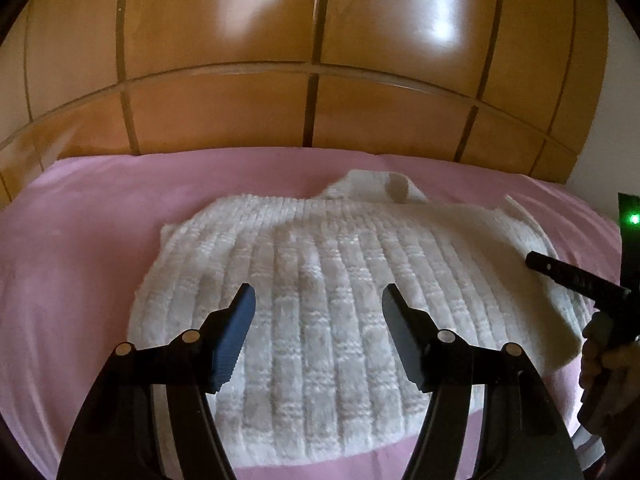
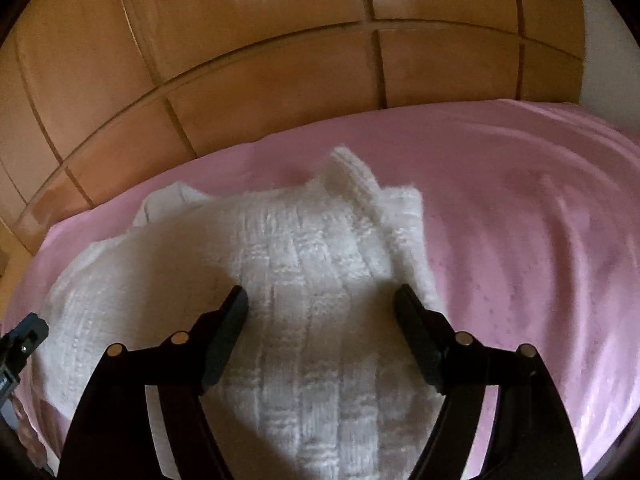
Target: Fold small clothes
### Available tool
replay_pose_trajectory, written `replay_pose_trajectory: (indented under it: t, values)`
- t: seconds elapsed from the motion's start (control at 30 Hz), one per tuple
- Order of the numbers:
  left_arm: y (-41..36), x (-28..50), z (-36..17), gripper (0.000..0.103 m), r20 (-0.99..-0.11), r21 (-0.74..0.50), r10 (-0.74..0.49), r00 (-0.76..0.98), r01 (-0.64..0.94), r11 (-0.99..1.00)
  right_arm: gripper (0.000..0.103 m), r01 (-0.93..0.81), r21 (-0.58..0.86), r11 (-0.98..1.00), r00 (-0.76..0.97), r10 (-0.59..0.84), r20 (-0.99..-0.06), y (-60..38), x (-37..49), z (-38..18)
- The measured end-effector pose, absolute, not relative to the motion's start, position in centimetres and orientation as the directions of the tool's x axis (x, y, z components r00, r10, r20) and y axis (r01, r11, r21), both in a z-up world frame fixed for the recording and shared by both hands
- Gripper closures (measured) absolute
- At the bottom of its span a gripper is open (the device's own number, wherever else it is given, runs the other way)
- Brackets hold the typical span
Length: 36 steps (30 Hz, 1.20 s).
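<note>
A white ribbed knitted sweater [image 1: 320,248] lies on the pink bed sheet [image 1: 80,220], collar [image 1: 376,186] at the far side. My left gripper [image 1: 319,292] hovers open over the sweater's lower body, nothing between its pads. In the right wrist view the same sweater [image 2: 296,248] shows its right side folded inward, with a rumpled sleeve [image 2: 400,216] on top. My right gripper [image 2: 321,292] stands open above that folded edge and holds nothing. At the left view's right edge, the other tool's black finger [image 1: 568,274] reaches over the sweater.
Glossy wooden panels [image 1: 320,40] rise right behind the bed. Bare pink sheet [image 2: 520,240] spreads to the right of the sweater. A person's hand [image 1: 600,360] grips the right tool's handle, under a green light [image 1: 634,219]. The left tool's tip [image 2: 24,336] shows at the left edge.
</note>
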State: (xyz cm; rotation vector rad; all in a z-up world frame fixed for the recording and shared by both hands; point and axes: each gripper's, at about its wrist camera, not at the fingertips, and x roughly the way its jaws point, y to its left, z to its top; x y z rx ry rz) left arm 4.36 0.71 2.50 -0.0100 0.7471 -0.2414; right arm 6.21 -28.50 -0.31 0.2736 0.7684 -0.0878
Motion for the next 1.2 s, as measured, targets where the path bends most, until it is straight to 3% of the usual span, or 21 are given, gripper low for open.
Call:
replay_pose_trajectory:
  t: [0.17, 0.47, 0.77, 1.0, 1.2]
  values:
    - [0.3, 3.7, 2.5, 0.036, -0.670, -0.090, -0.221, 0.708, 0.219, 0.972, 0.025, 0.132, 0.276, 0.952, 0.744, 0.089, -0.662, -26.5, 4.6, 1.5]
    - [0.7, 3.3, 2.8, 0.036, -0.674, -0.093, -0.218, 0.706, 0.211, 0.973, 0.025, -0.089, 0.252, 0.964, 0.731, 0.235, -0.641, -18.2, 3.1, 2.1]
    - [2.4, 3.1, 2.0, 0.036, -0.694, -0.092, -0.183, 0.696, 0.167, 0.982, 0.025, -0.090, 0.196, 0.976, 0.669, 0.205, -0.714, -16.6, 2.2, -2.3]
    - [3.9, 4.1, -0.2, 0.036, -0.750, -0.047, -0.103, 0.653, 0.103, 0.994, 0.022, -0.091, 0.203, 0.975, 0.680, 0.210, -0.703, -17.4, 1.8, -3.4]
    - [5.7, 3.8, -0.6, 0.033, -0.747, -0.122, -0.141, 0.649, 0.074, 0.990, 0.021, -0.096, 0.192, 0.977, 0.678, 0.205, -0.706, -17.2, 1.9, -3.4]
